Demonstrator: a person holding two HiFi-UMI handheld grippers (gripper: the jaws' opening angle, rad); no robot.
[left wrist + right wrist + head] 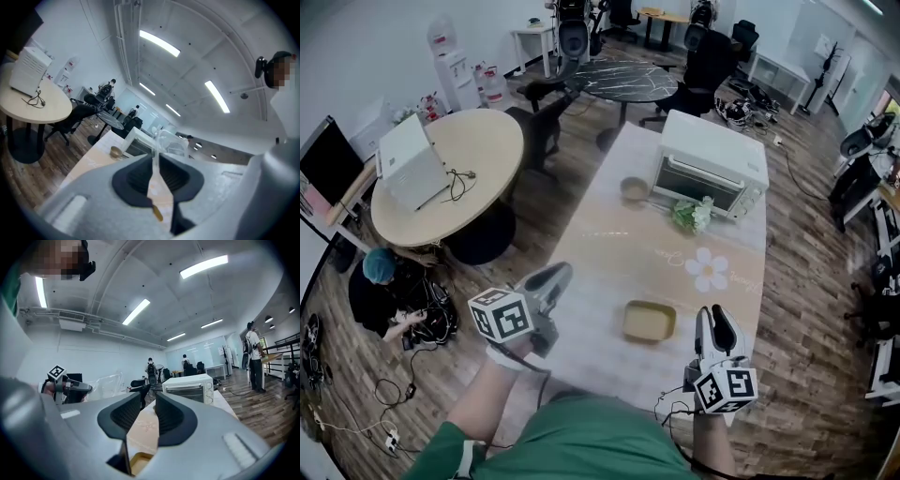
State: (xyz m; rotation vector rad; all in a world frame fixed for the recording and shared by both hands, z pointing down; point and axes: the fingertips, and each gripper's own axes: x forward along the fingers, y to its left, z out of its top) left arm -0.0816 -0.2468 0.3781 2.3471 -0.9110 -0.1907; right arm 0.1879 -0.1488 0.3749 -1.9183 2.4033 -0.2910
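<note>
Left gripper (pixel 555 274): held above the near edge of the worktop (pixel 609 244), jaws closed to a thin slit, nothing between them. Right gripper (pixel 719 317): jaws narrowly apart, empty, just beside the right end of the shallow tan tray (pixel 650 322). The tray lies flat on the worktop between the two grippers, nearer the right one.

Hazards, as judged:
- The tray is shallow and light-looking. A narrow jaw gap meeting its rim would likely push it along the cloth, not straddle it.
- A grip on one end only could tip it.
- Farther along stand a bunch of greens (pixel 694 214), a small bowl (pixel 634 188) and a white toaster oven (pixel 712 159). A sliding tray could strike the greens.

Markings: a daisy print (pixel 708 270) with cursive script beside it, too blurred to read. No brand is legible on the oven
</note>
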